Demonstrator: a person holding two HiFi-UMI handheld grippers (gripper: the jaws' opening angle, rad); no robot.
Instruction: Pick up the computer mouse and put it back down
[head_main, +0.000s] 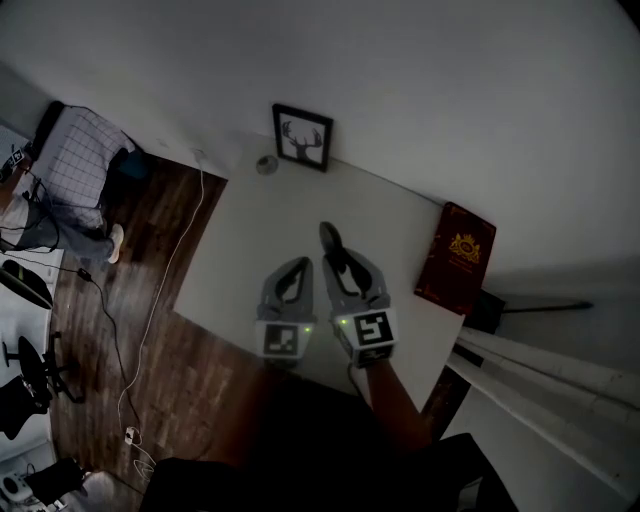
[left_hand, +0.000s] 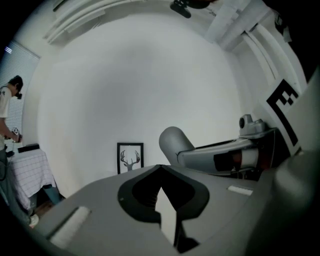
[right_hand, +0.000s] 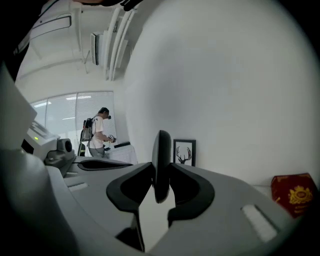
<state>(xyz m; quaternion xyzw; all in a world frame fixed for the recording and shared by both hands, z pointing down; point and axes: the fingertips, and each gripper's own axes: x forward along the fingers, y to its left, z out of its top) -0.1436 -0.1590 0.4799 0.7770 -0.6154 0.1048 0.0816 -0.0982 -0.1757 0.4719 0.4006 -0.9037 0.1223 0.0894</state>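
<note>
Two grippers are over the table (head_main: 250, 235): my left gripper (head_main: 297, 268) is pinched shut on nothing, my right gripper (right_hand: 160, 175) clamps the mouse (right_hand: 161, 150) edge-on, so I'd lower slowly, roll it flat, then release, though its underside and the gap beneath are hidden.

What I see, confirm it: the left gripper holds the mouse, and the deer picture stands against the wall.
Wrong on one point. The right gripper, not the left gripper, holds the mouse; the right gripper view shows it between those jaws, and the left gripper's jaws are shut on nothing. The deer picture does stand against the wall.
</note>
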